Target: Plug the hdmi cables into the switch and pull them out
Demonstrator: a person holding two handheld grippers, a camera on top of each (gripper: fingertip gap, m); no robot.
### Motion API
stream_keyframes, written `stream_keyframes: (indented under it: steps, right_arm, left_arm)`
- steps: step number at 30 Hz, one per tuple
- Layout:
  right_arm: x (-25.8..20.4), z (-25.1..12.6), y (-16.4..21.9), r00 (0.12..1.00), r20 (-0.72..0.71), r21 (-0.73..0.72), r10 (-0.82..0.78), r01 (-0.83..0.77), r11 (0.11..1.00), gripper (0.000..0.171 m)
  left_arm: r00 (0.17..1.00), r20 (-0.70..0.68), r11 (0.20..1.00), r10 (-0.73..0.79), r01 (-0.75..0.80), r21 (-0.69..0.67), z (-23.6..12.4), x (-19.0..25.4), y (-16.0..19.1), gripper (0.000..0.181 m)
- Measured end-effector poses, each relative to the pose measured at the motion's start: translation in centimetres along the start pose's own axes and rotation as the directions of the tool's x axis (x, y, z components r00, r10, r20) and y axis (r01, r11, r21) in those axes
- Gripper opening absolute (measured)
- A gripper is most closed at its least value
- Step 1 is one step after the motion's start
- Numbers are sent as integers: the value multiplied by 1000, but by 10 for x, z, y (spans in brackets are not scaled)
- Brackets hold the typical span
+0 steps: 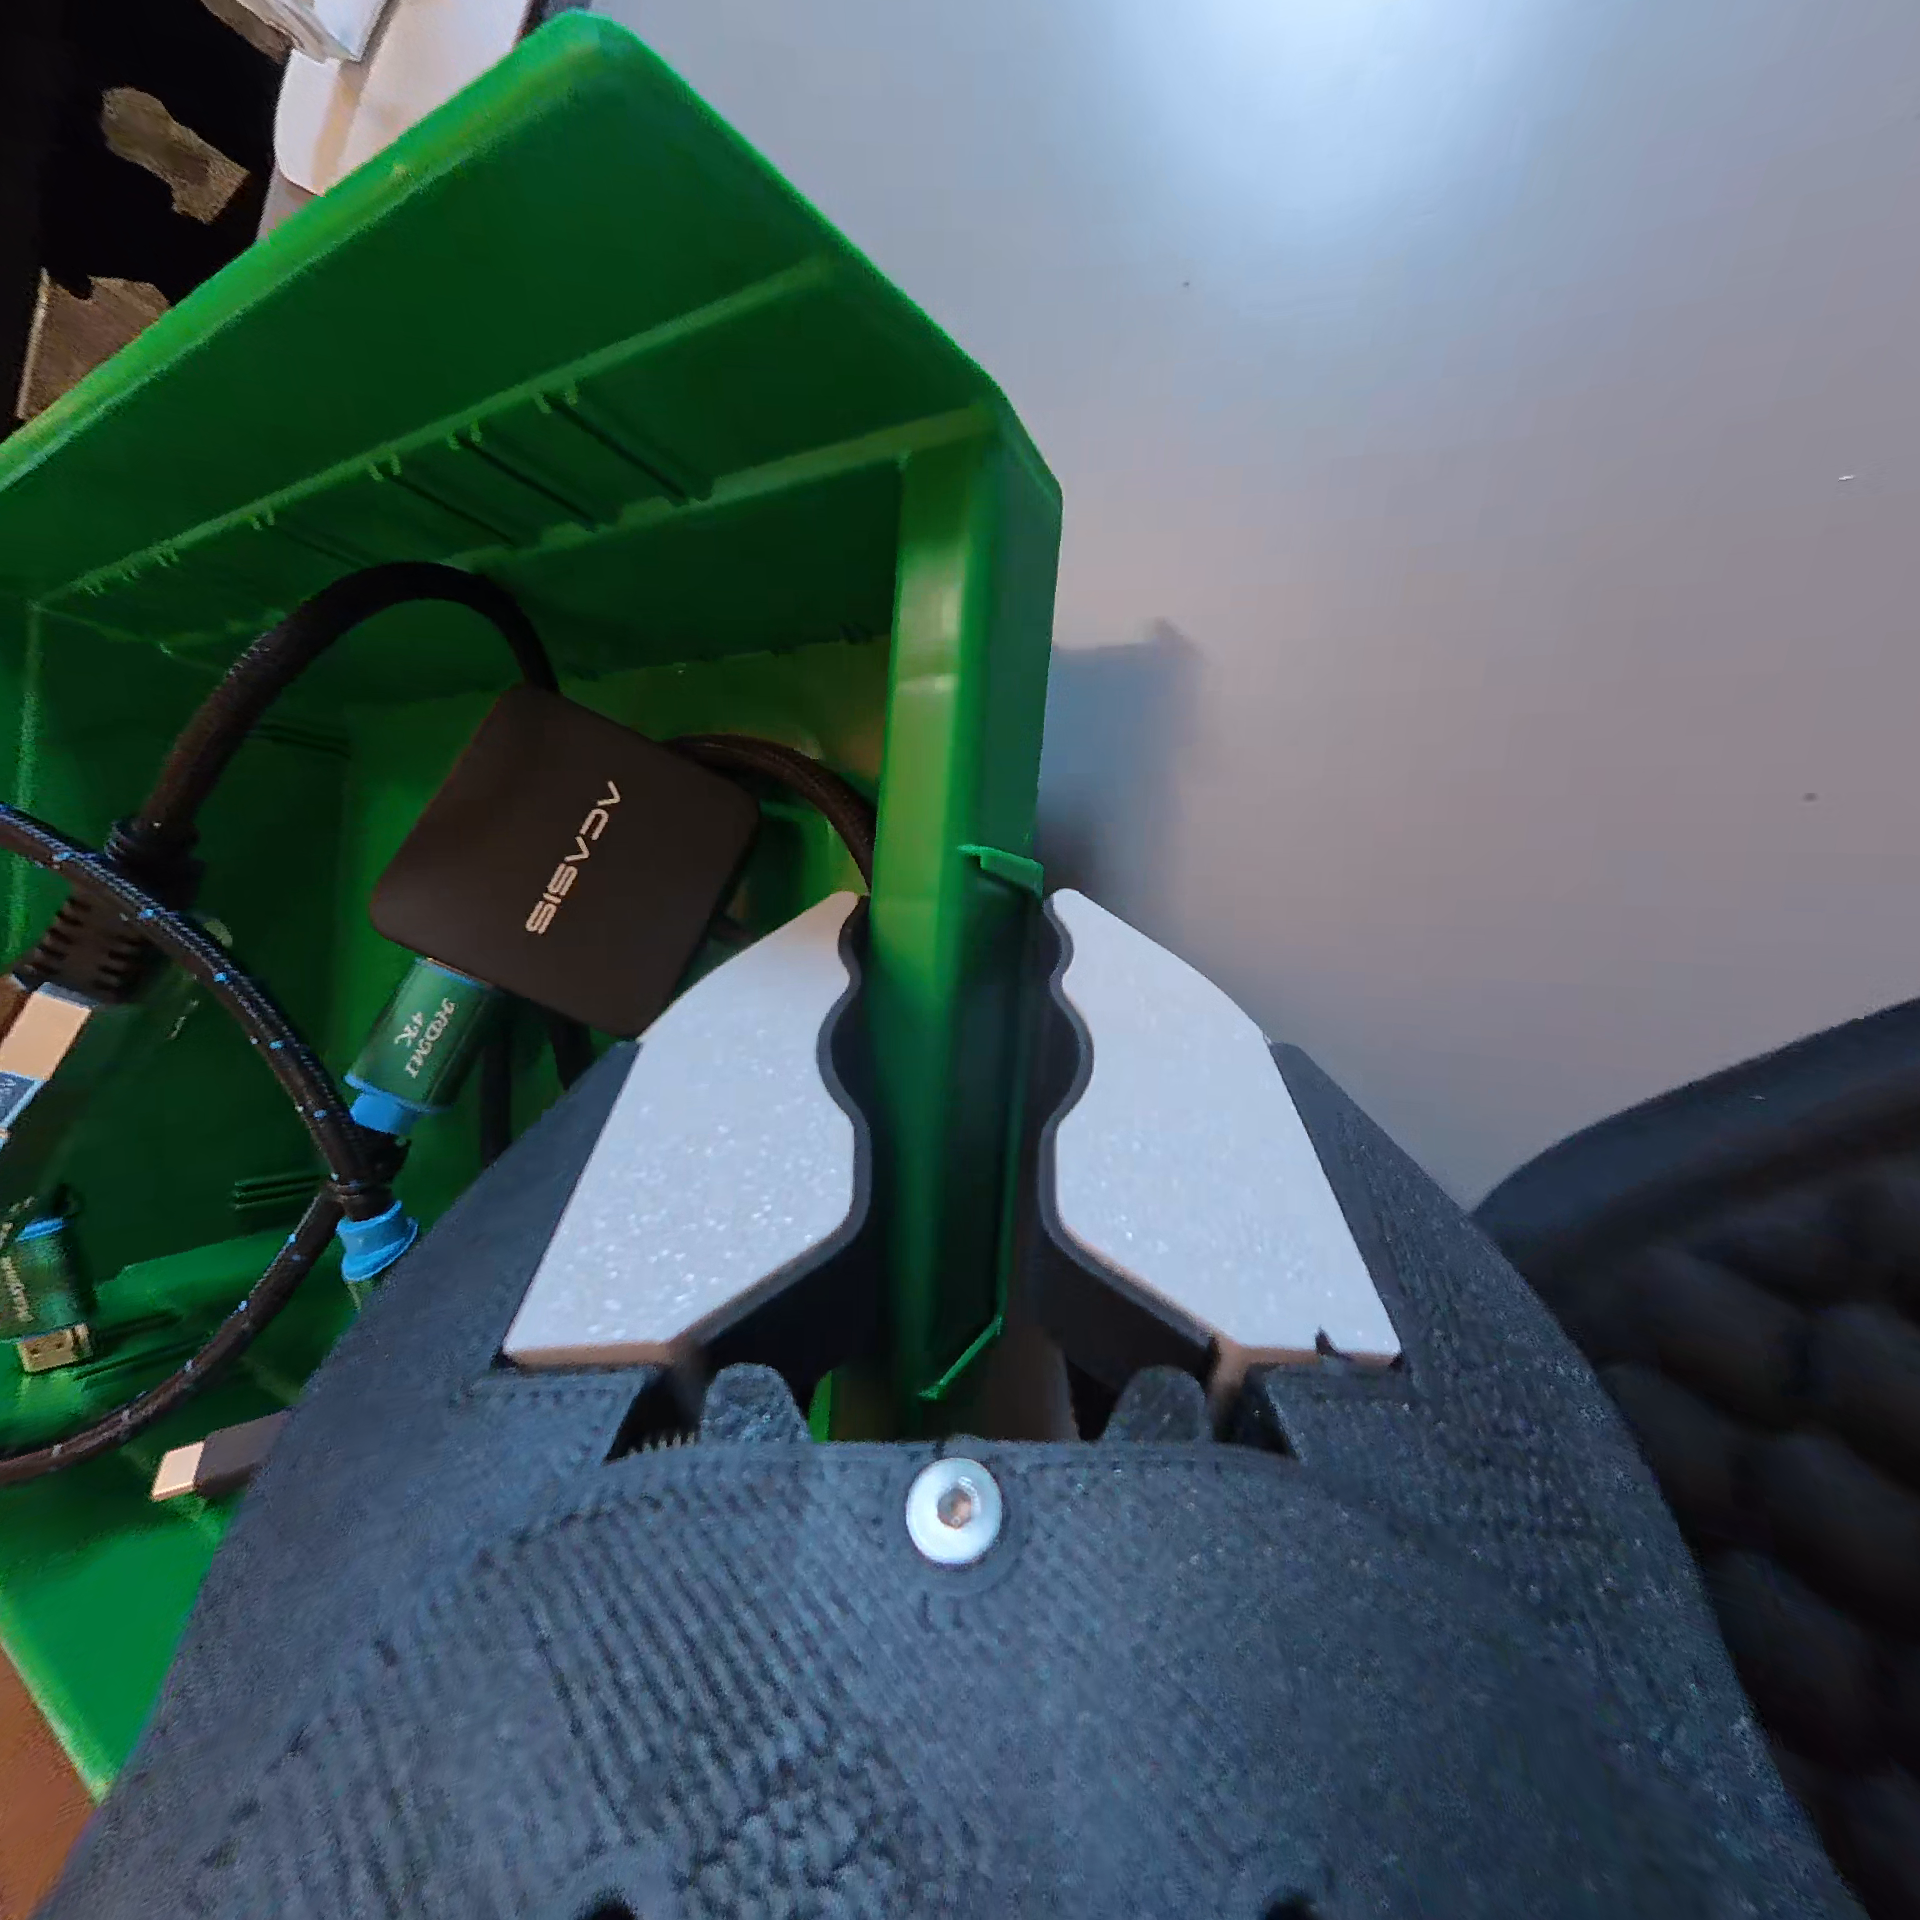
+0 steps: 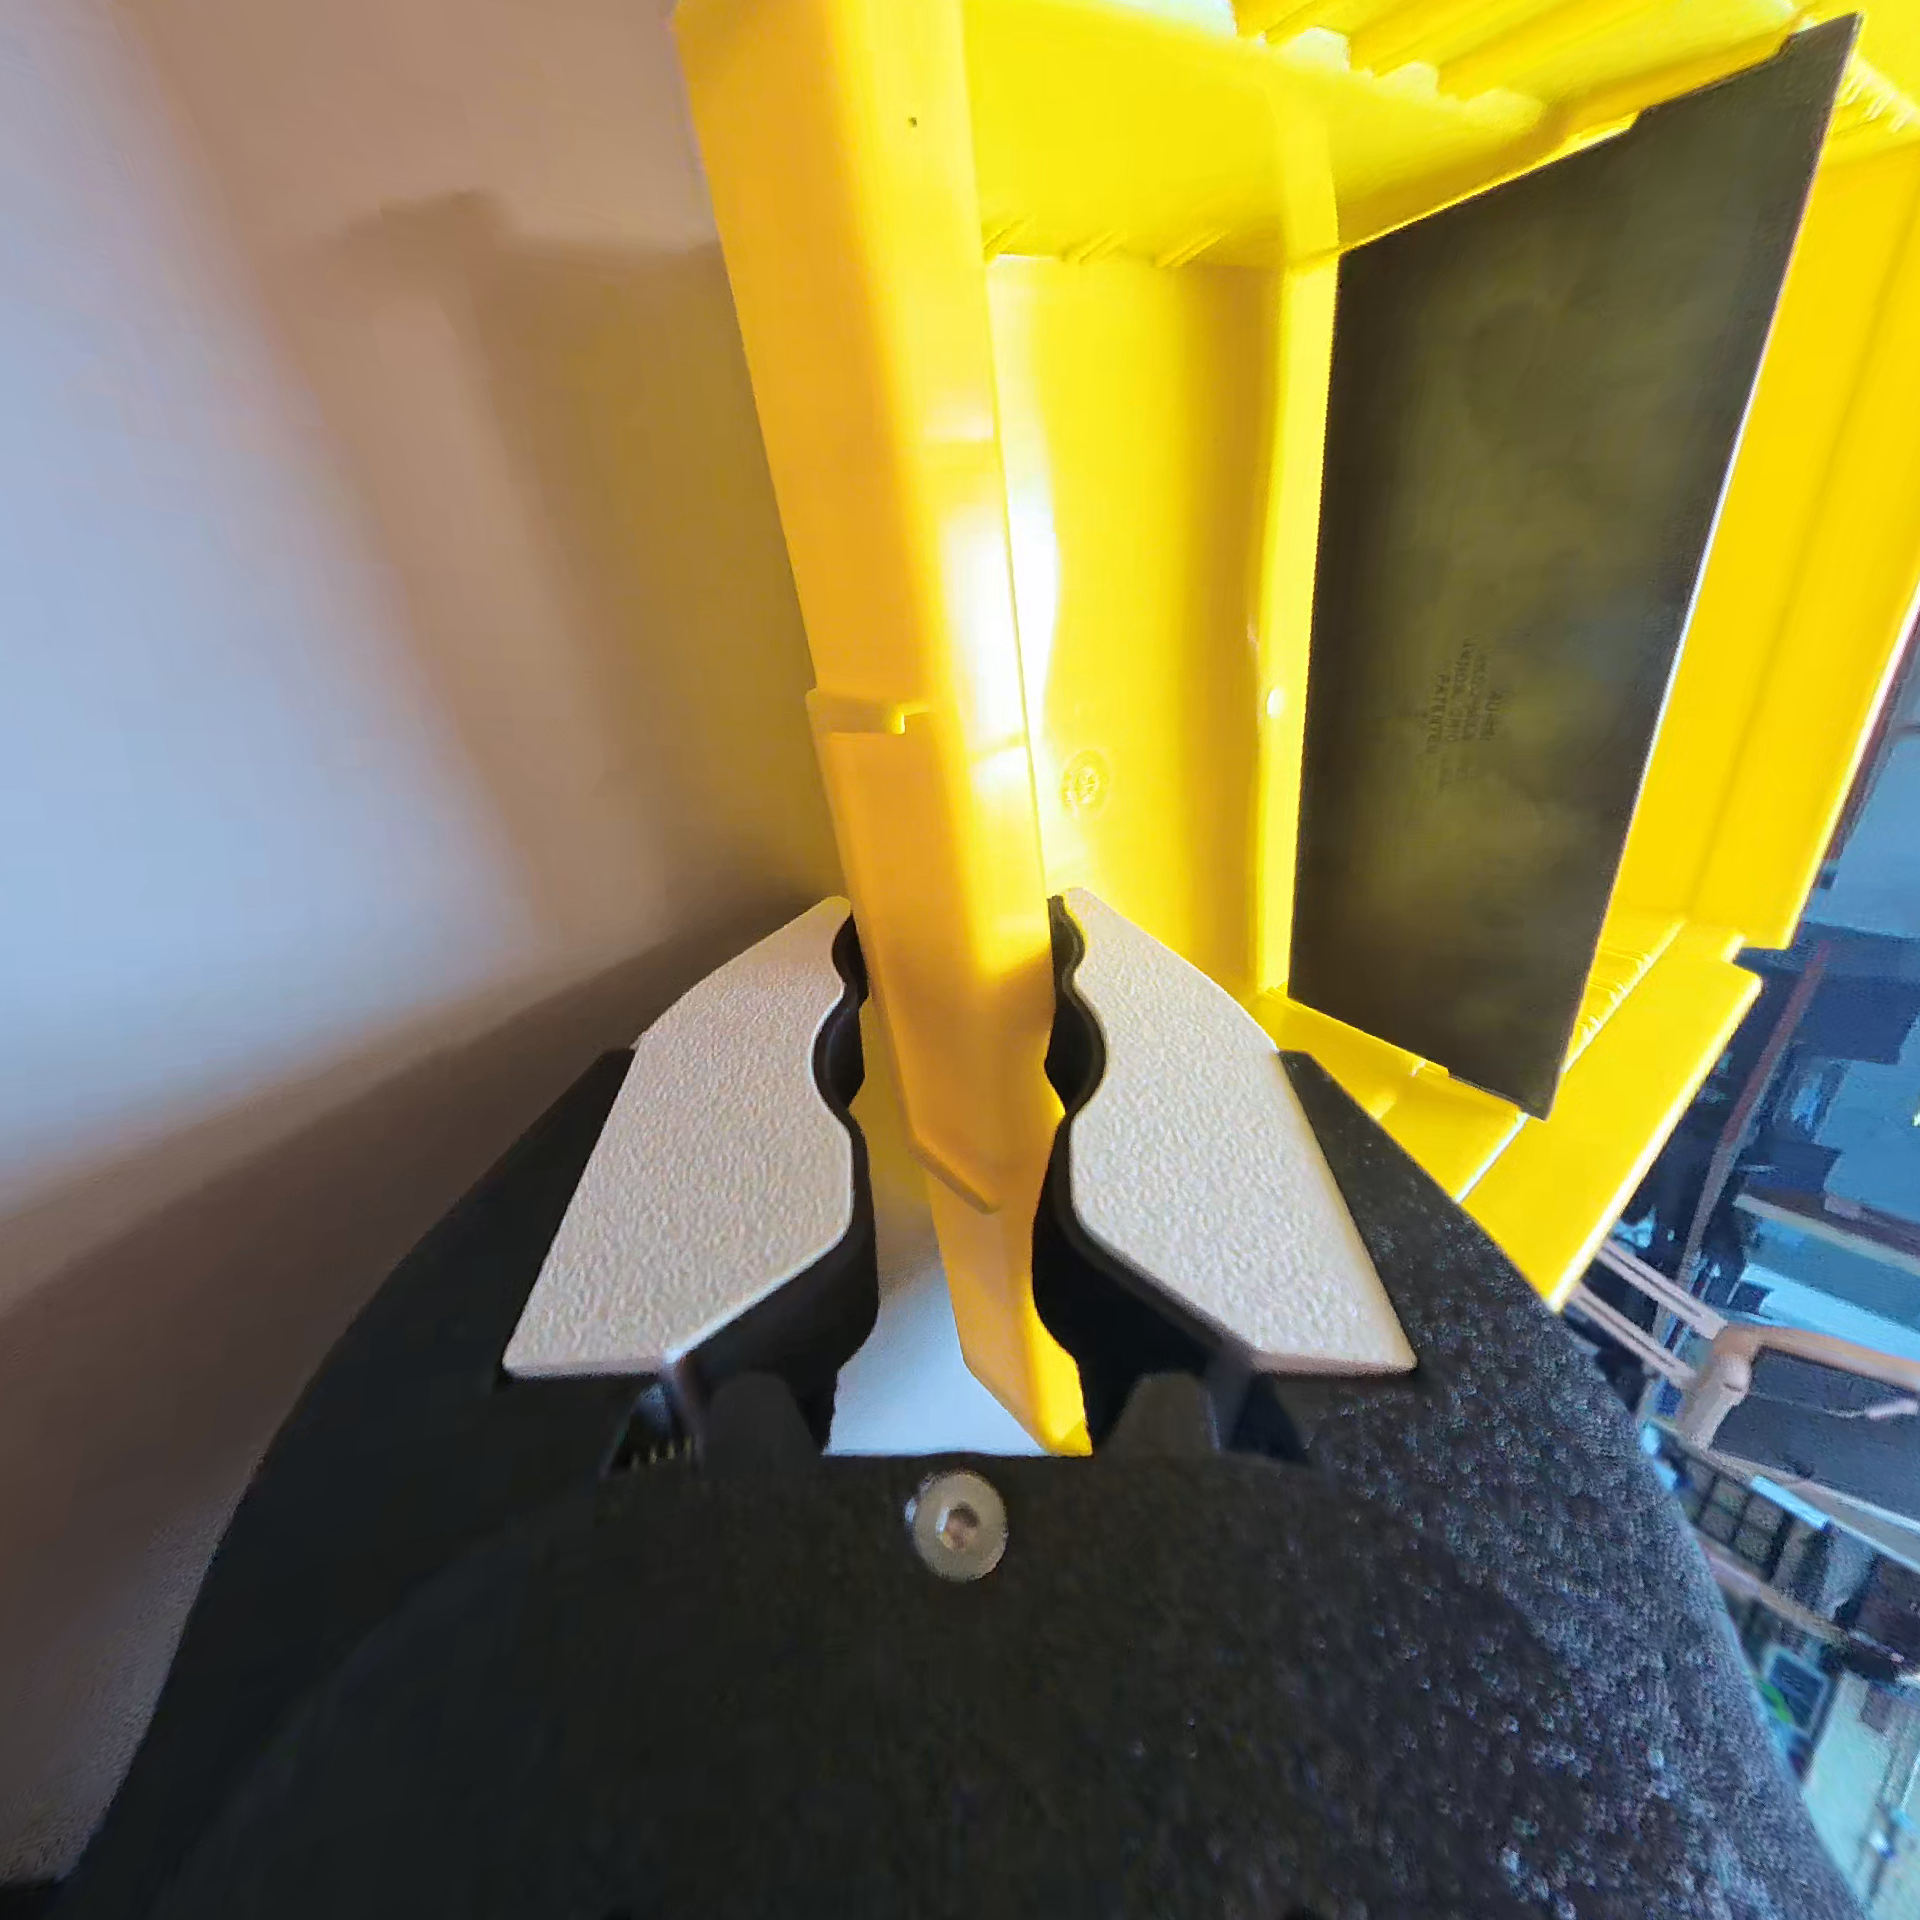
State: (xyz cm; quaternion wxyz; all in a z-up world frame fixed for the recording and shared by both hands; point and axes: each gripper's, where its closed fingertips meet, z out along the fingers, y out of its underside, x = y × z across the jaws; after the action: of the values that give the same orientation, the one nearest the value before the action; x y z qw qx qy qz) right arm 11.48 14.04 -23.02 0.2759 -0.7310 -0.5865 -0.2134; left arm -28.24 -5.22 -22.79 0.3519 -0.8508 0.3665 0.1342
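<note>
My left gripper (image 1: 951, 914) is shut on the side wall of a green plastic bin (image 1: 956, 665). Inside the bin lies a black square HDMI switch (image 1: 566, 862) with a green-shelled HDMI plug (image 1: 416, 1039) in its lower edge and a black braided cable (image 1: 281, 665) running from its top. A second braided cable with blue flecks (image 1: 239, 997) loops at the left, with a loose green plug (image 1: 47, 1309) at the bin's left edge. My right gripper (image 2: 951, 925) is shut on the side wall of a yellow plastic bin (image 2: 862, 520), which holds a black divider panel (image 2: 1538, 582).
A pale grey tabletop (image 1: 1455, 468) lies to the right of the green bin. A dark knitted fabric (image 1: 1766, 1351) shows at the lower right of the left wrist view. A pale wall (image 2: 312, 520) is left of the yellow bin; shelving (image 2: 1766, 1351) is at the right. The left gripper's tips are roughly 45 centimetres from the right gripper's.
</note>
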Motion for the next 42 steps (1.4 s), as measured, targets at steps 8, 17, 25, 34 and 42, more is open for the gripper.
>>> stream_keyframes:
  steps: [8,17,25,34,42]
  right_arm:
    - [2,-16,-31,991,20,245,130,-131,961,49]
    - [-37,-109,-98,937,319,707,140,-334,623,46]
    - [-43,-125,-101,836,534,708,128,-525,472,41]
    - [-41,-123,-91,860,495,726,127,-489,483,30]
    - [-47,-121,-90,881,460,735,111,-447,510,28]
  left_arm:
    - [981,183,997,66,-72,23,16,-37,5,36]
    - [942,210,931,-263,190,311,-24,-60,-9,39]
    - [781,197,741,-592,433,513,-93,-140,-12,31]
    - [666,94,631,-740,640,438,-76,-197,-6,30]
    - [711,202,734,-673,608,304,-47,-234,-21,32]
